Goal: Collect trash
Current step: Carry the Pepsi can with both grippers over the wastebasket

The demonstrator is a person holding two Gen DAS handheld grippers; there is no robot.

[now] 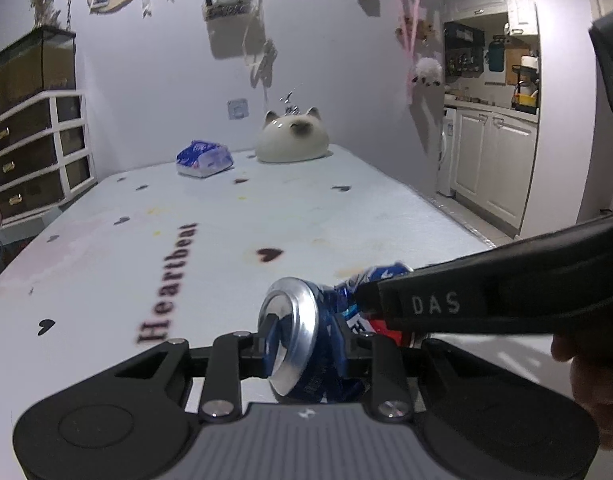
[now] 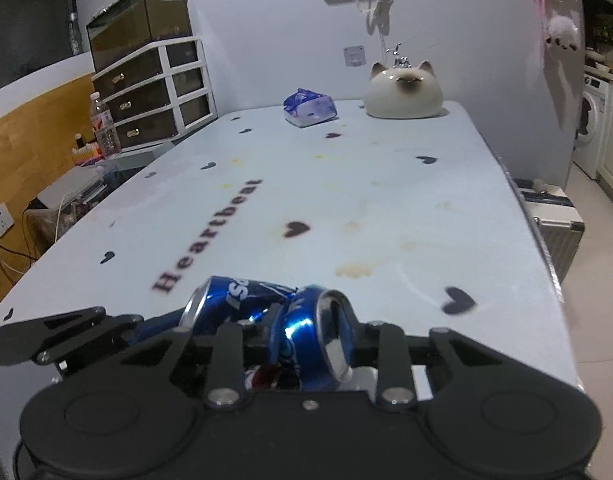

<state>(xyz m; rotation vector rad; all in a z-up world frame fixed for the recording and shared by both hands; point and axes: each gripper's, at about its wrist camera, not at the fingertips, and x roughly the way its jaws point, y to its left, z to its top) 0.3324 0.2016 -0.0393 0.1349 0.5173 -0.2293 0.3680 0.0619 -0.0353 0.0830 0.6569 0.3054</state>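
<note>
Faintly, "Heartbeat" crosses the tablecloth (image 2: 346,184); gripper (image 1: 390,300) reads "DAS".

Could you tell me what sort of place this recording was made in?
Most likely a home, in a dining area beside the kitchen: a table under a printed cloth, white kitchen cabinets, a washing machine and a cat-shaped ornament.

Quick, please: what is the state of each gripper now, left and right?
Left gripper: shut on one end of the crushed blue can.
Right gripper: shut on the other end of the same can.
</note>
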